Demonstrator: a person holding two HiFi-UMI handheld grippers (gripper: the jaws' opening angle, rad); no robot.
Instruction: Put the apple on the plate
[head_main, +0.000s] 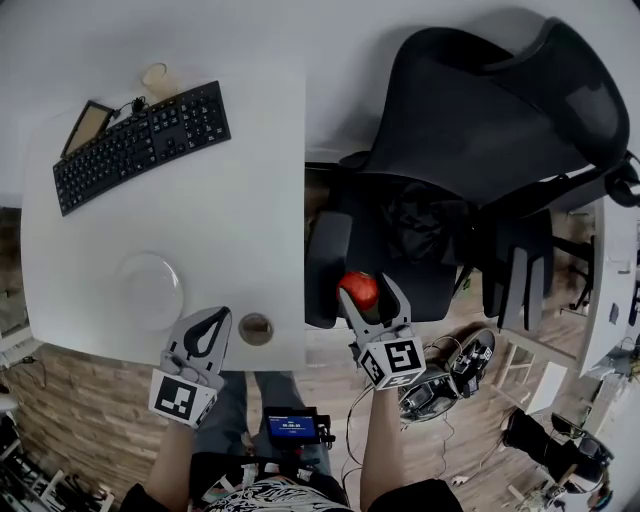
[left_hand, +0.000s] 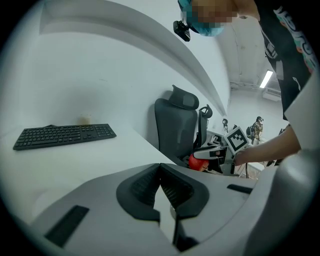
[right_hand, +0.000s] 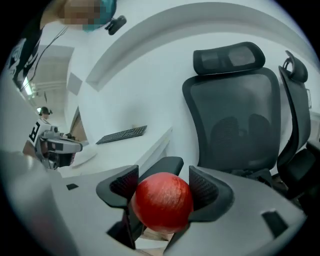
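A red apple (head_main: 359, 288) is at the front edge of the black office chair's seat (head_main: 420, 285), right of the white table. My right gripper (head_main: 368, 287) has it between its wide-set jaws, so that it fills the gap (right_hand: 162, 200); I see no pad pressing on it. The clear plate (head_main: 148, 290) lies on the table (head_main: 240, 220) near its front edge. My left gripper (head_main: 205, 320) hovers just right of the plate, shut and empty (left_hand: 160, 169). The left gripper view shows the apple (left_hand: 196, 162) and the right gripper (left_hand: 215, 152) beyond the table edge.
A black keyboard (head_main: 140, 145), a dark tablet (head_main: 88, 125) and a pale cup (head_main: 155, 75) are at the table's far left. A round brown disc (head_main: 256, 328) sits by the front edge. The chair's armrest (head_main: 328, 265) stands between apple and table.
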